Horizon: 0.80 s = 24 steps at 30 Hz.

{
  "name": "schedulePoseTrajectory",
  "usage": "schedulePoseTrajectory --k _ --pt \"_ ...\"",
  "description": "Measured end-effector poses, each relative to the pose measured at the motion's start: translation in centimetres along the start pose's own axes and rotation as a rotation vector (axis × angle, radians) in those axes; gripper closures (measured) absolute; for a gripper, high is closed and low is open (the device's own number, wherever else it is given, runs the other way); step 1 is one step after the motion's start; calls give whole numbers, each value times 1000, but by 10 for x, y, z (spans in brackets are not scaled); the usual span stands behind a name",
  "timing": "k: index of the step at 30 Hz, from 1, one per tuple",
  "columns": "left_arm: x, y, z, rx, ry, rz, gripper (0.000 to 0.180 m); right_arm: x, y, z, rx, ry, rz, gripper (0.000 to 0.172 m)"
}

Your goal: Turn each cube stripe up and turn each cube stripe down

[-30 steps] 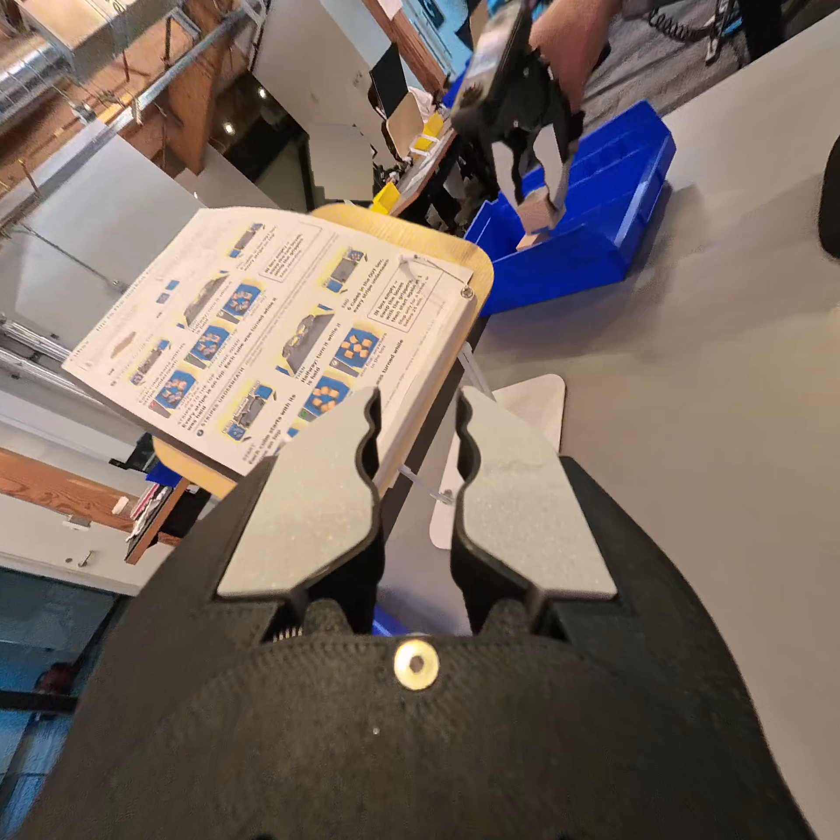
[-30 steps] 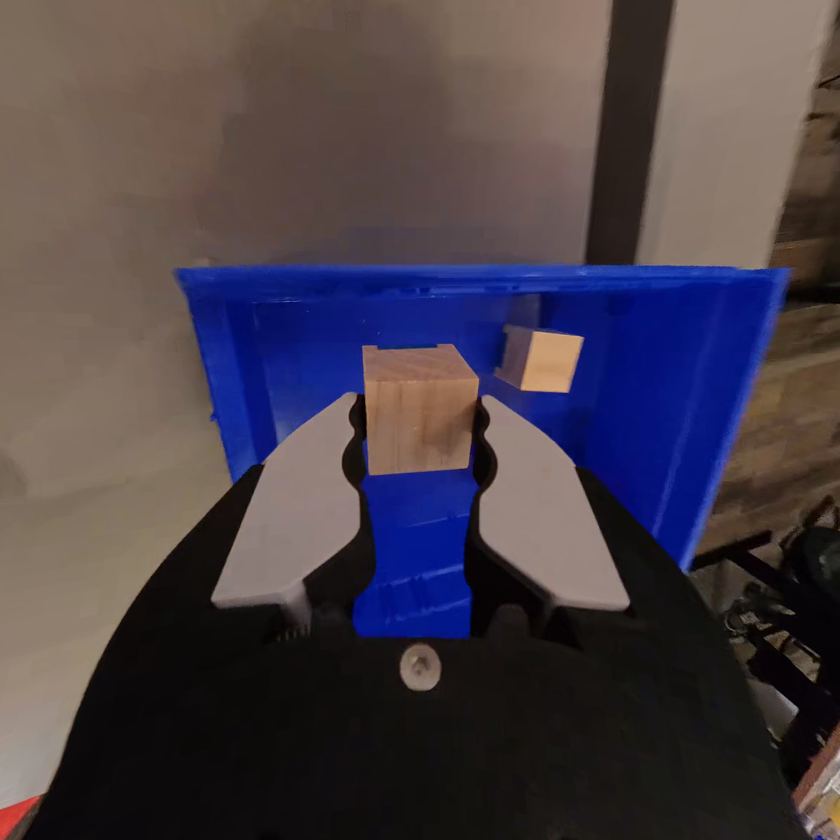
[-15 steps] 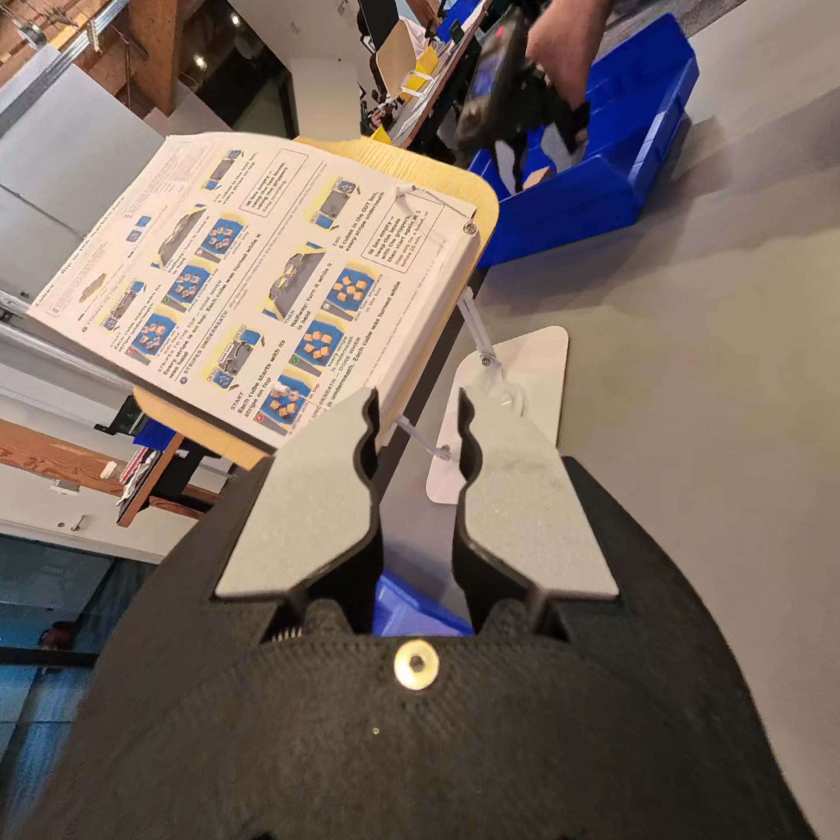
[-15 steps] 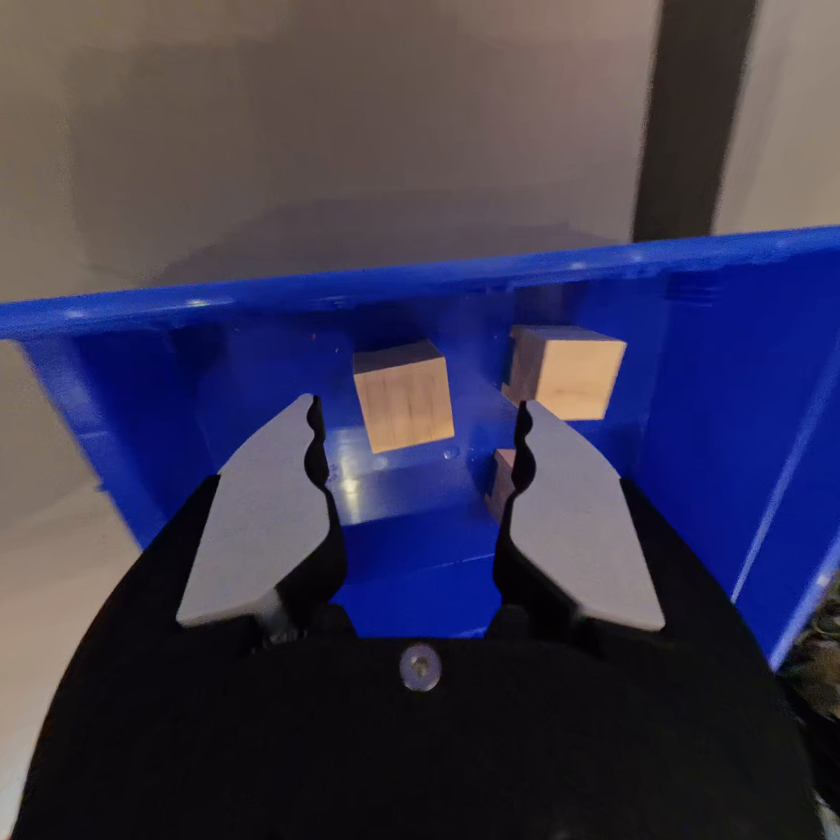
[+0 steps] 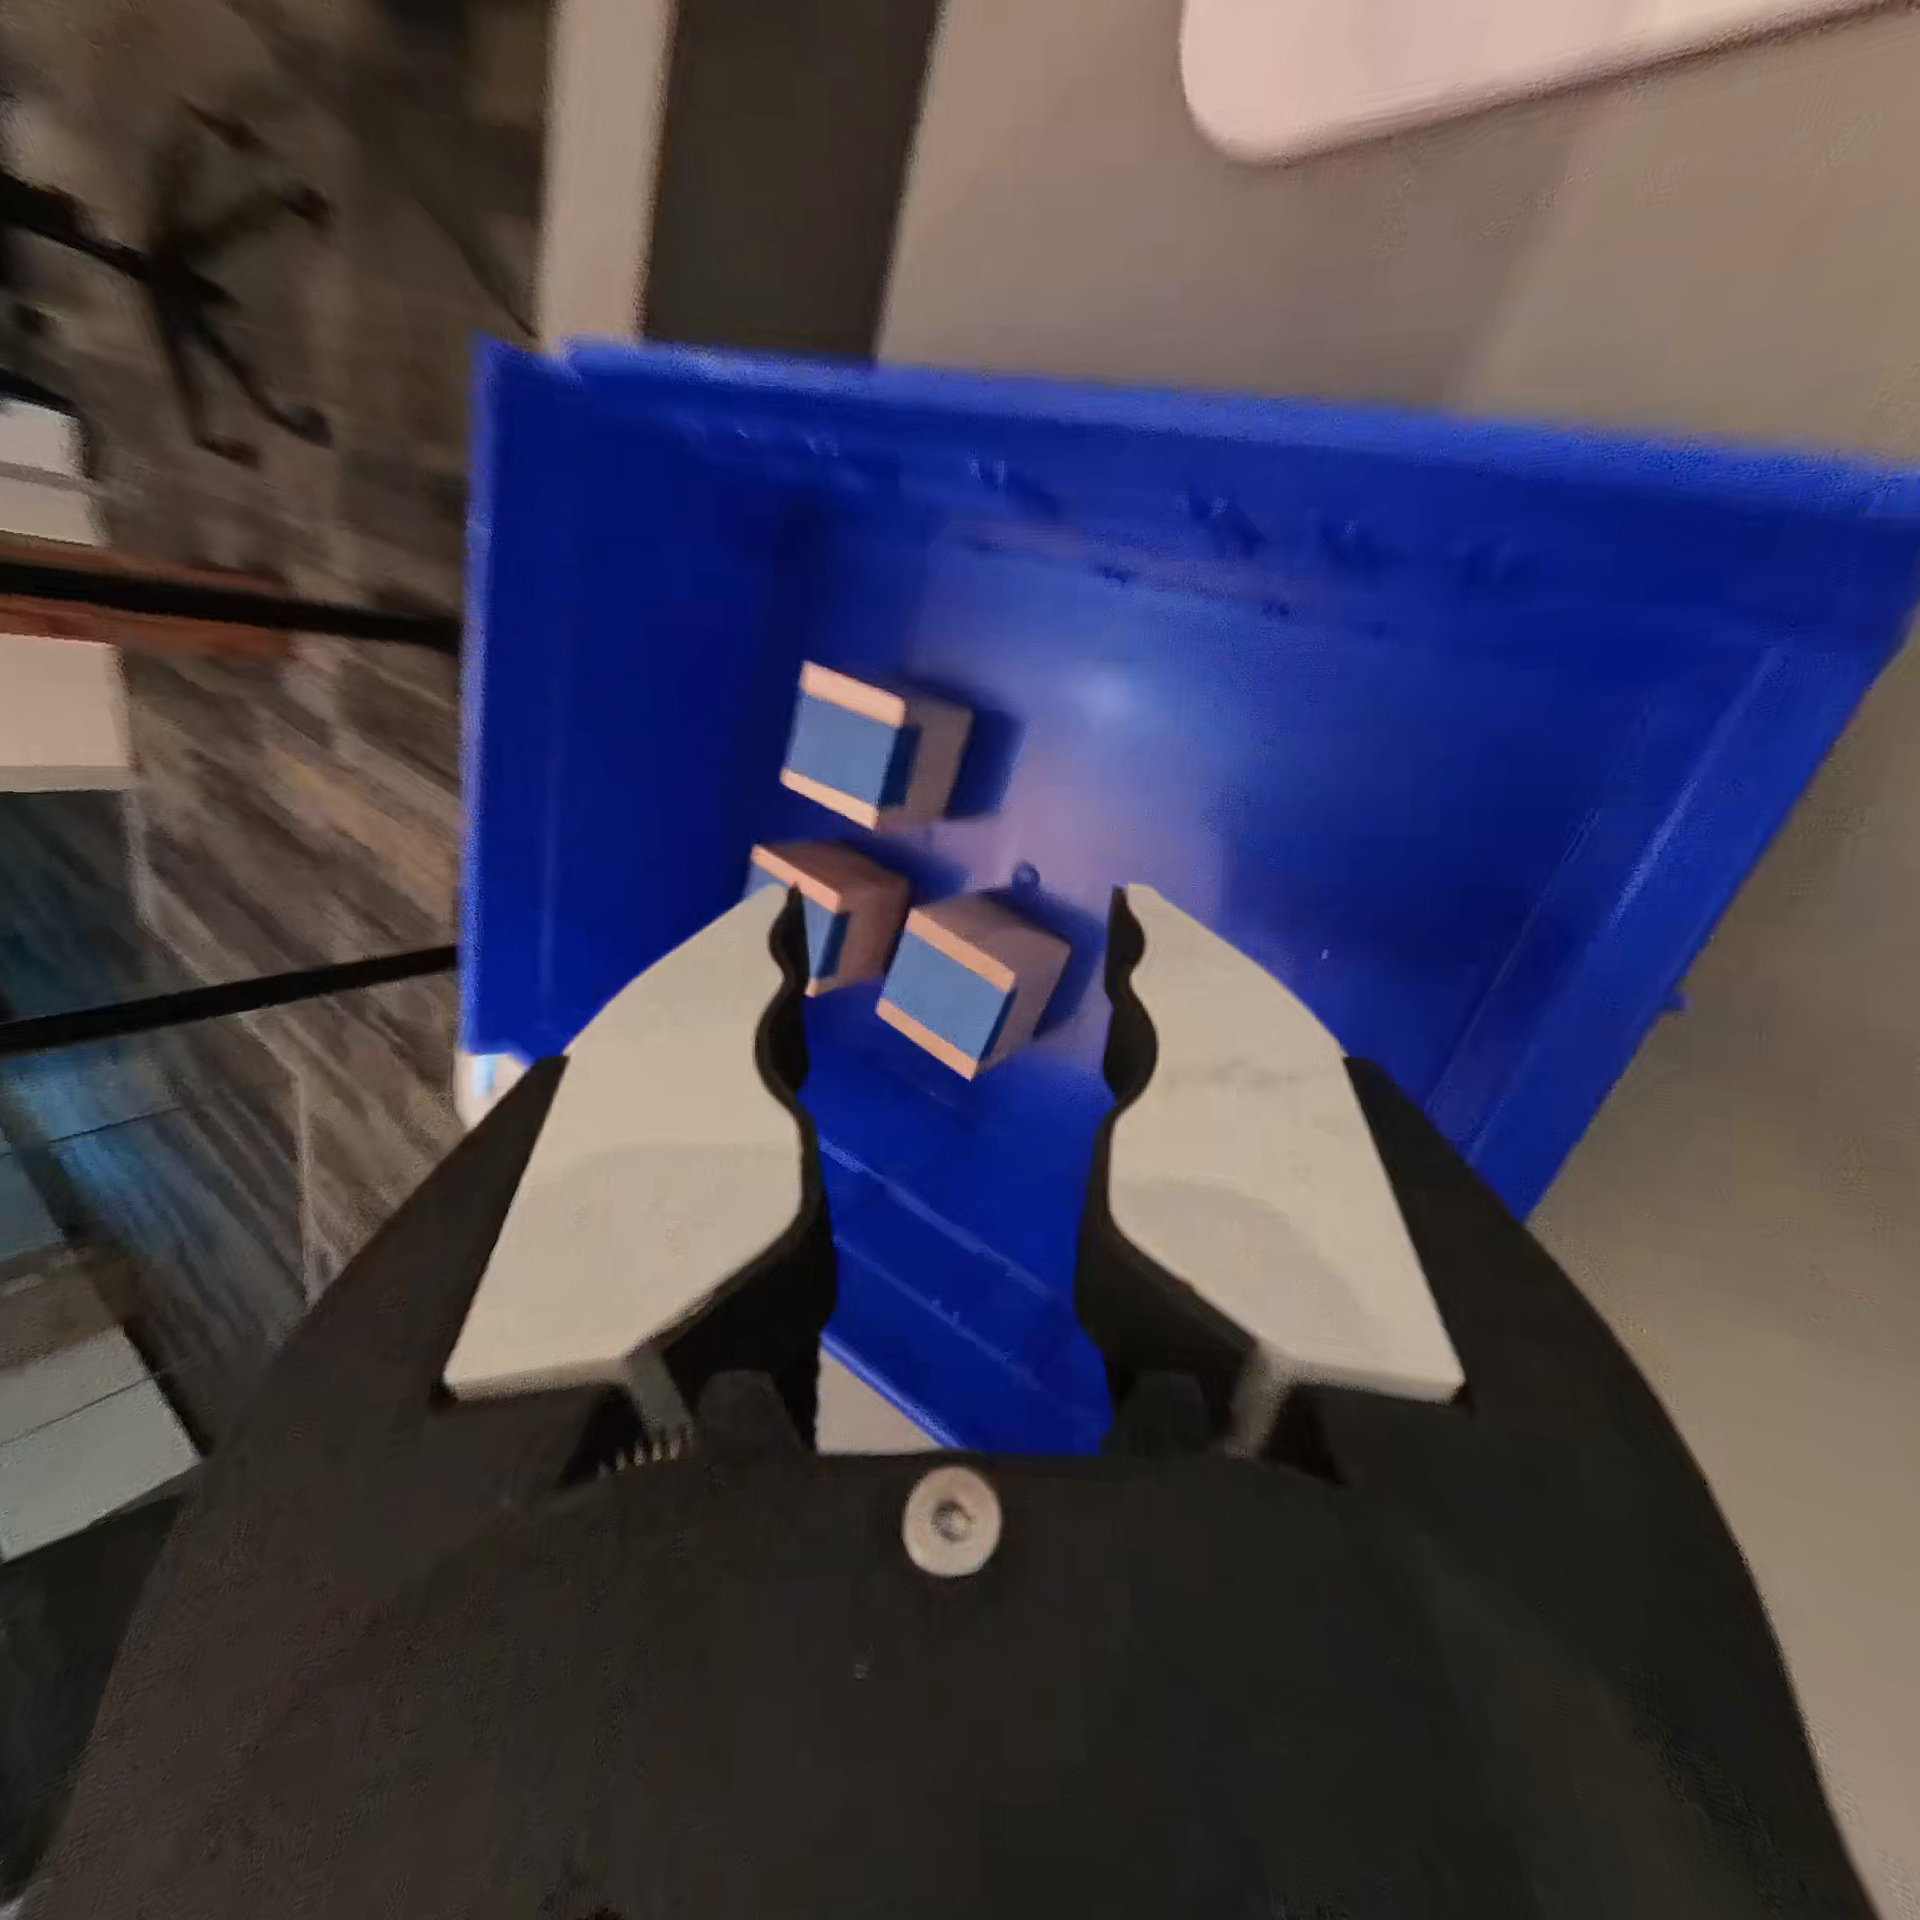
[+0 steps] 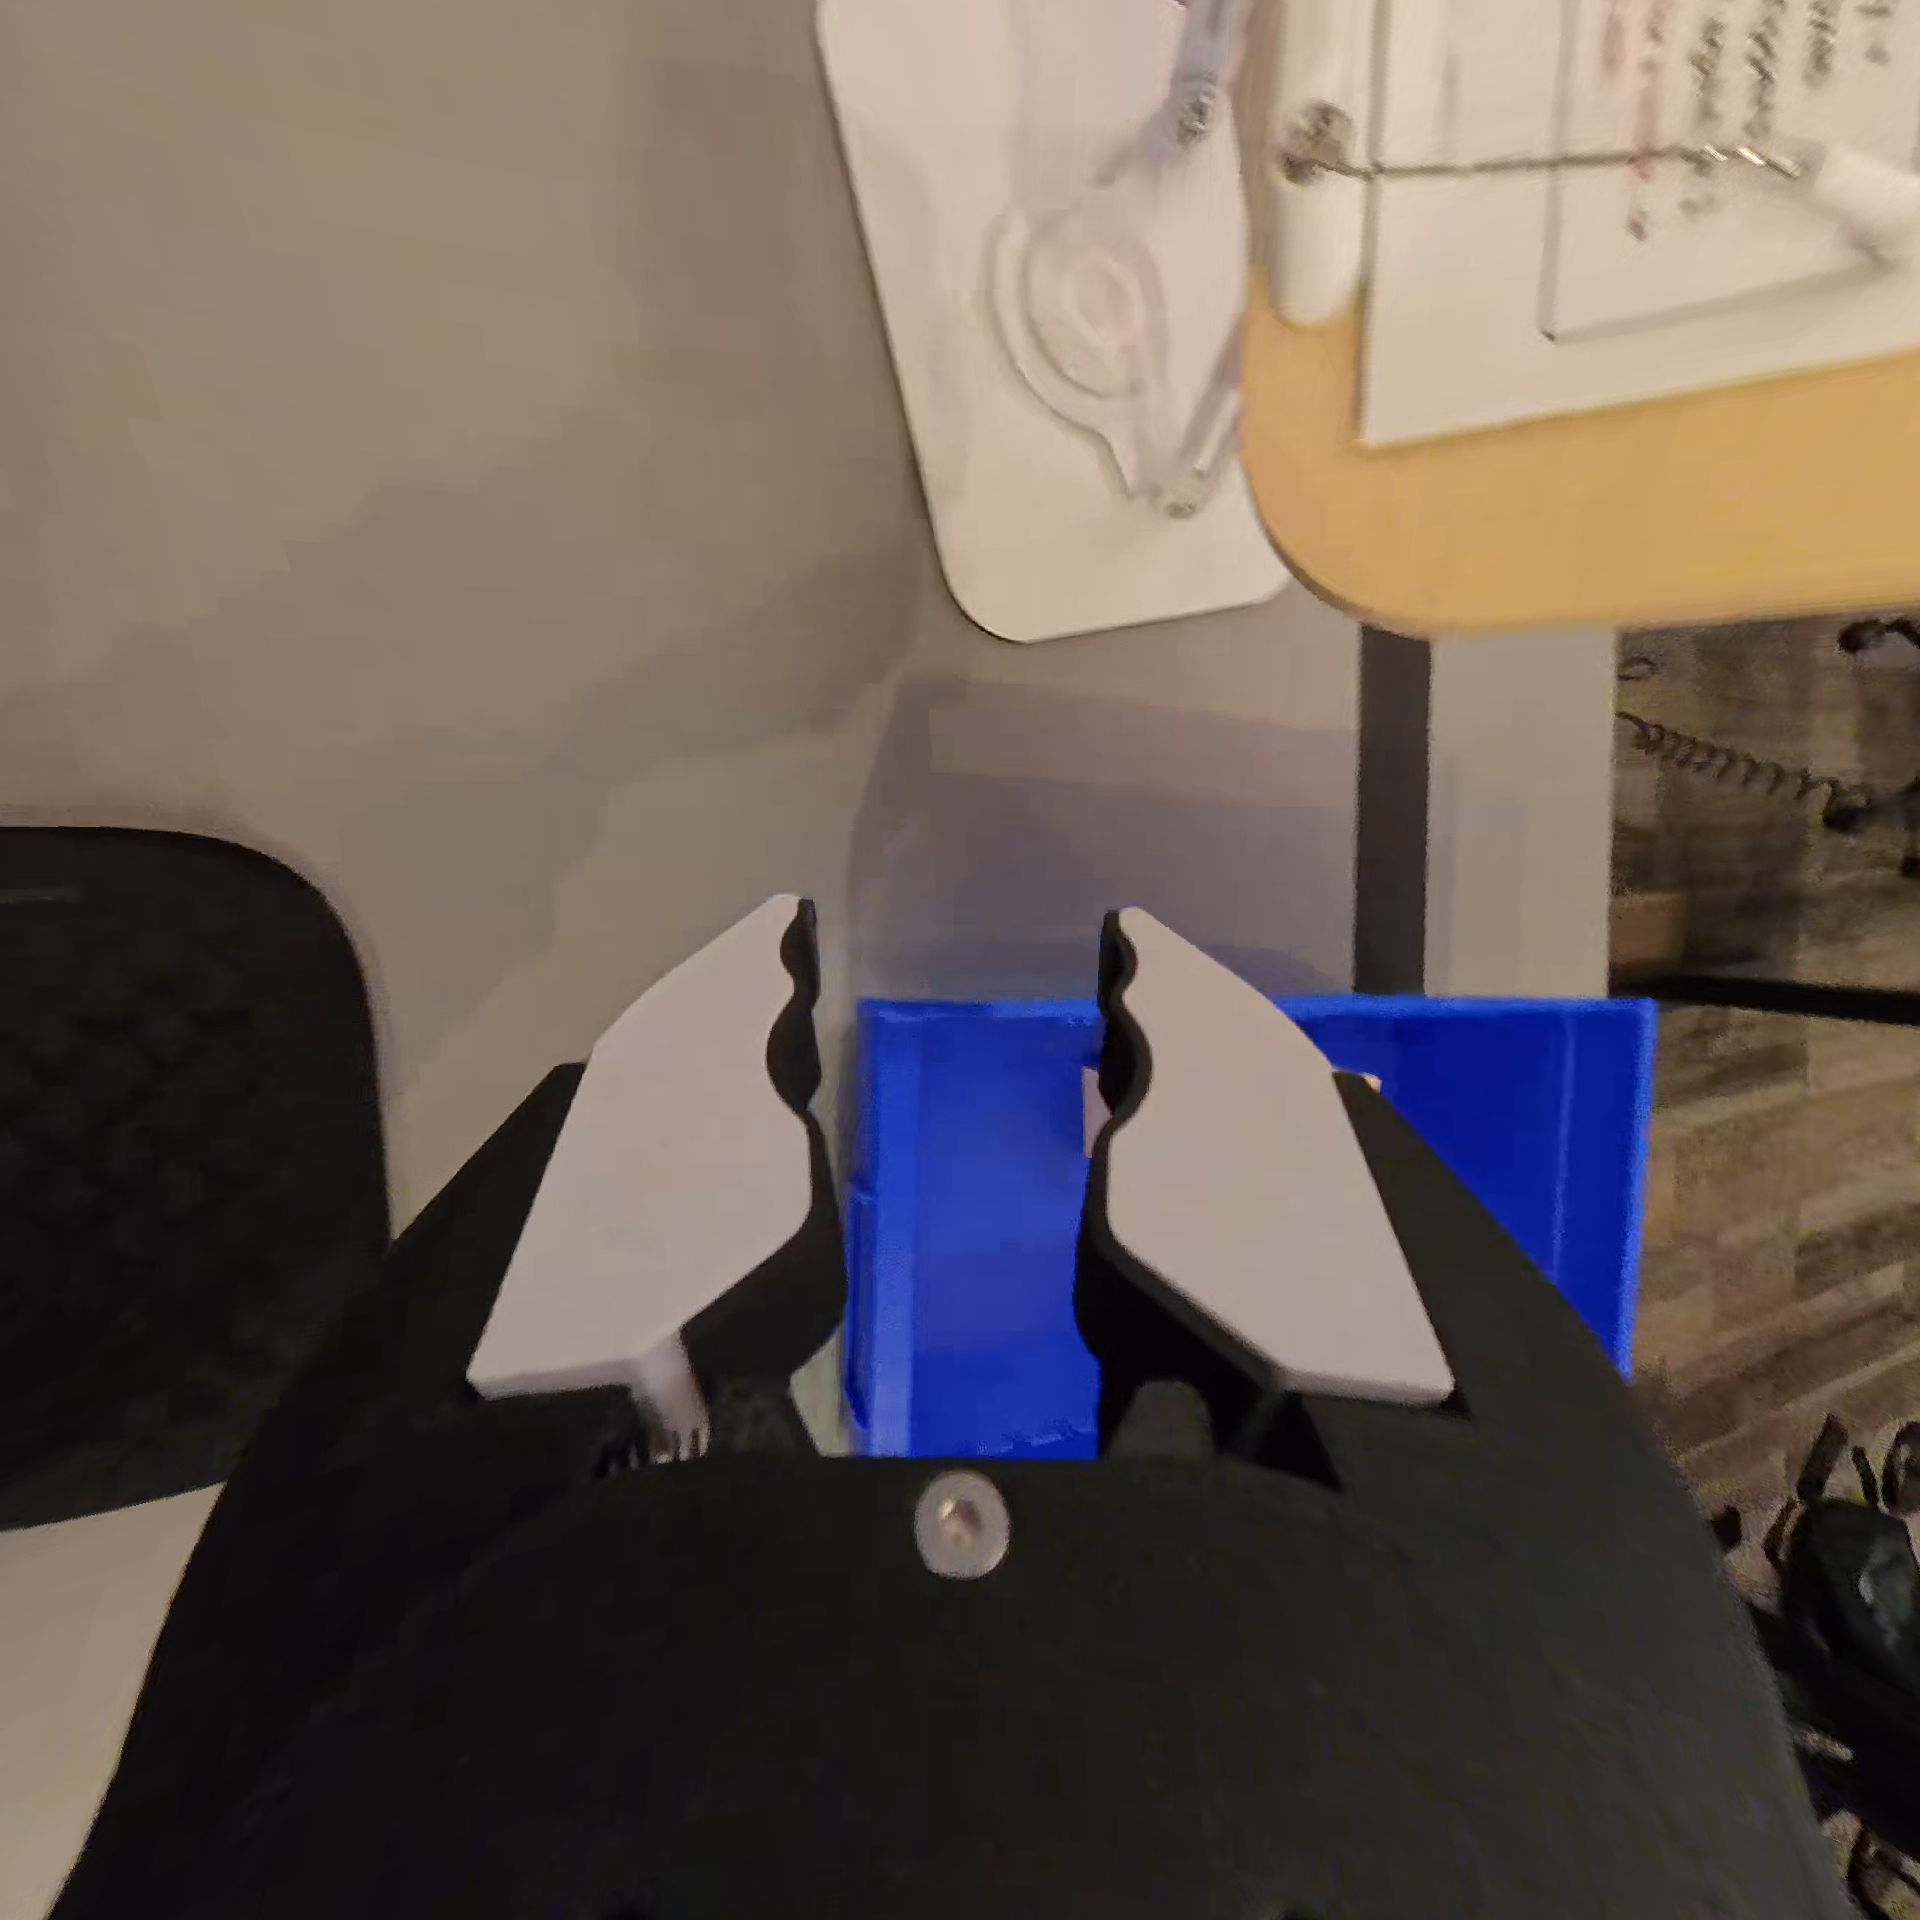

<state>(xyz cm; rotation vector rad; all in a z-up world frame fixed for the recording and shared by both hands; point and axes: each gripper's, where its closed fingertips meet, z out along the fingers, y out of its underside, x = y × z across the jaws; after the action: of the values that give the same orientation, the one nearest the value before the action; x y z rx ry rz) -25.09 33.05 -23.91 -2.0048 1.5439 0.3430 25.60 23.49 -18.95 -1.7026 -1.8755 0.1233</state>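
Left gripper (image 5: 951, 904) points down into a blue bin (image 5: 1558, 831), jaws spread wide, nothing between the pads. View is motion-blurred. Its fingers (image 5: 675, 1091) hang above the bin floor, clear of the contents.

Three wooden cubes lie in the bin, each with a blue stripe showing on the face toward the camera:
- nearest cube (image 5: 961, 982) sits between the fingertips as seen from this view, closer to the 9 o'clock finger, with a gap to both pads;
- second cube (image 5: 842, 914) just beside it at 10 o'clock, partly behind the left fingertip;
- third cube (image 5: 873, 758) farther off at 12 o'clock, apart from the other two.

All three cluster toward the bin's 9 o'clock wall; whether the first two touch cannot be told.

Right gripper (image 6: 956, 925) is held over the grey surface (image 6: 468, 468), jaws apart and bare. A second blue bin (image 6: 1507, 1143) lies below the fingertips at 5 o'clock; a sliver of pale wood (image 6: 1089, 1112) shows behind the right finger. A white stand base (image 6: 987, 468) and tan clipboard (image 6: 1558, 520) sit at 1 o'clock. A black pad (image 6: 156, 1143) lies at 9 o'clock.
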Motion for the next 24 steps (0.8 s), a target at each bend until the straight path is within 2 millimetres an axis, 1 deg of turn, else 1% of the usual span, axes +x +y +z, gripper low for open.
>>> schedulePoseTrajectory --k 2,4,7,10,12,14,15,17,18,19,20,21,23,24 --pt "0 20 21 -80 86 59 125 -14 -8 5 6 -33 -17 119" --pt "2 44 38 -187 160 106 121 -24 -13 11 6 -59 -30 120" --pt "-1 63 57 -277 203 160 119 -33 -21 17 17 -88 -43 121" --pt "-2 74 72 -341 228 196 119 -36 -28 22 25 -97 -59 121" --pt "1 79 81 -372 248 209 120 -36 -32 24 31 -99 -67 122" --pt "5 82 88 -398 250 221 130 -37 -37 25 47 -104 -68 122" --pt "5 82 89 -401 244 214 130 -38 -40 24 60 -108 -68 122" --pt "5 75 84 -357 238 147 131 -42 -52 22 104 -118 -61 122" --pt "1 70 78 -322 194 117 131 -44 -61 20 140 -126 -44 122" --pt "-3 63 68 -276 148 87 131 -46 -73 17 189 -136 -22 122" --pt "-4 46 54 -175 105 42 132 -47 -88 14 253 -147 11 123" --pt "-7 25 36 -57 48 -4 132 -48 -104 10 330 -165 59 123" --pt "-4 -23 -11 167 -76 -35 132 -54 -142 2 511 -260 168 116" --pt "0 -49 -39 277 -149 -31 132 -53 -160 -1 595 -295 227 117"
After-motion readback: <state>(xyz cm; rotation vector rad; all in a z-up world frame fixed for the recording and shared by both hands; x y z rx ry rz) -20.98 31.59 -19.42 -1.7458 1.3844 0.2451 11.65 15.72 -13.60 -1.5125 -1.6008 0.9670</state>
